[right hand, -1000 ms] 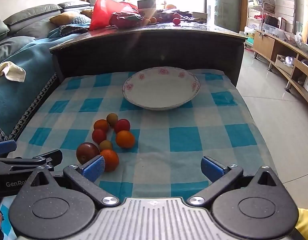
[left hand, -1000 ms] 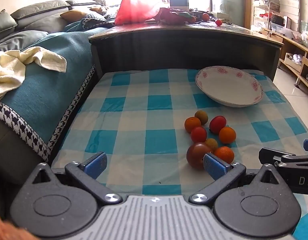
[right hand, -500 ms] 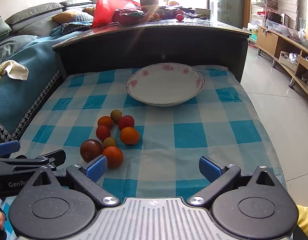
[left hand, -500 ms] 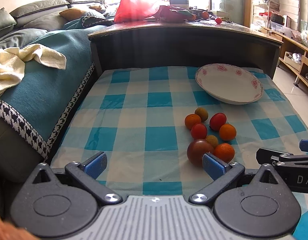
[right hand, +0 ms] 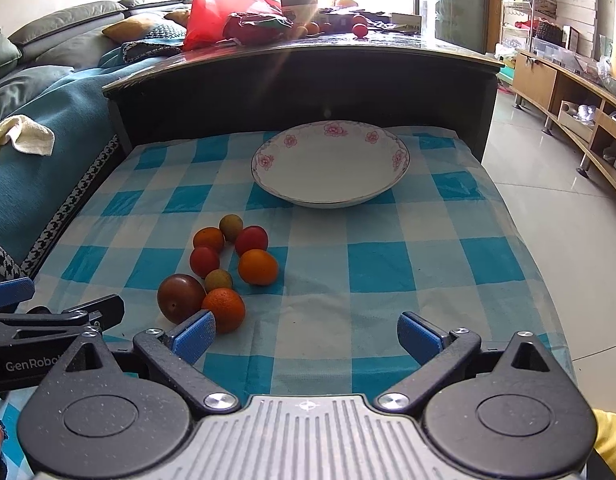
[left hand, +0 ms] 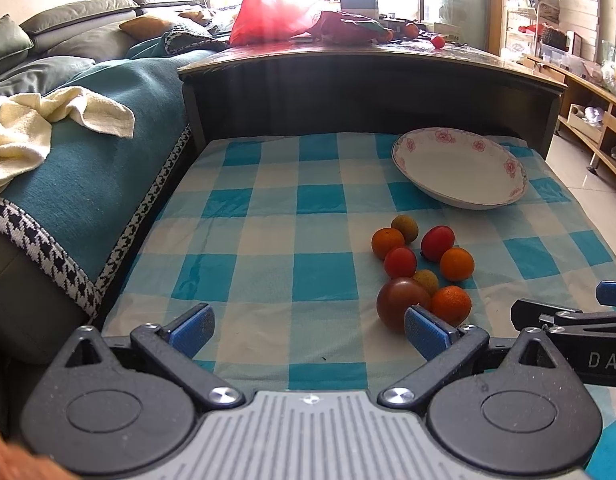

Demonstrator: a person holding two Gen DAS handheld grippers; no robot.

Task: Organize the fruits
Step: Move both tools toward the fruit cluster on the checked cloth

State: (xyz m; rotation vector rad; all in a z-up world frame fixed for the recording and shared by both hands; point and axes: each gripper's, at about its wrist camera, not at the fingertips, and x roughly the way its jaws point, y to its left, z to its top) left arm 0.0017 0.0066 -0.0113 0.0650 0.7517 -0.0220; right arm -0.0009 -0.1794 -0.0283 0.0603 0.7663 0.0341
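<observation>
The left hand-held gripper (left hand: pixel 308 328) hangs spread wide and empty over the checked cloth (left hand: pixel 260 240) on the bench, the fruits (left hand: pixel 421 268) bunched just ahead of its right finger. They are small orange, red and yellowish rounds plus one dark plum (right hand: pixel 181 298). The right hand-held gripper (right hand: pixel 306 338) gapes empty too, fruits off its left finger, the floral plate (right hand: pixel 329 164) beyond.

The left gripper (left hand: pixel 308 328) is held low and level, its blue-padded fingers spread wide with nothing between them. The right gripper (right hand: pixel 306 336) sits beside it, equally wide apart.
</observation>
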